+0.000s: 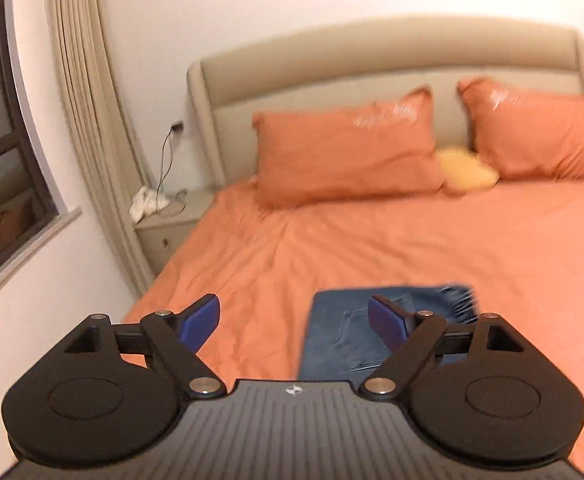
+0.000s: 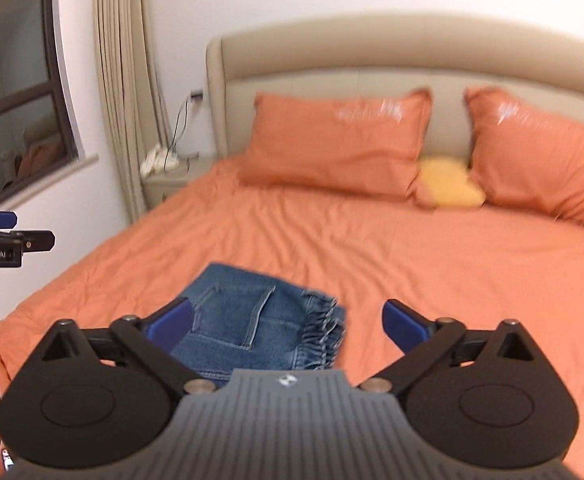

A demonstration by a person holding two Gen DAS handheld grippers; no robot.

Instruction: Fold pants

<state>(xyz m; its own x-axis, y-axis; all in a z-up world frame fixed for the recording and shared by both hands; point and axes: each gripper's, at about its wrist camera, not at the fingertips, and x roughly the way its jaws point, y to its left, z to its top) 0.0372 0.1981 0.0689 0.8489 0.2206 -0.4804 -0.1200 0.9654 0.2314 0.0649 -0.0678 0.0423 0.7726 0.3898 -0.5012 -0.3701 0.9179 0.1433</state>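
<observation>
With the jeans (image 2: 260, 320) lying folded compactly on the bed (image 2: 412, 264), your left gripper (image 1: 294, 320) and right gripper (image 2: 288, 322) hang wide open, empty; folding appears complete.

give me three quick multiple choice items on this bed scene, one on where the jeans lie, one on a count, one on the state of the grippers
1. Where do the jeans lie?
A. on the bed
B. on the nightstand
C. against the headboard

2. How many orange pillows lean on the headboard?
A. one
B. two
C. four

3. How are the left gripper and right gripper?
A. both clamped on denim
B. one open, one shut
C. both open, empty

Key: 1 A, folded denim rests on the orange sheet; 2 B, a pair flanks a yellow cushion; 3 C, blue pads stand wide apart, nothing between them.
</observation>
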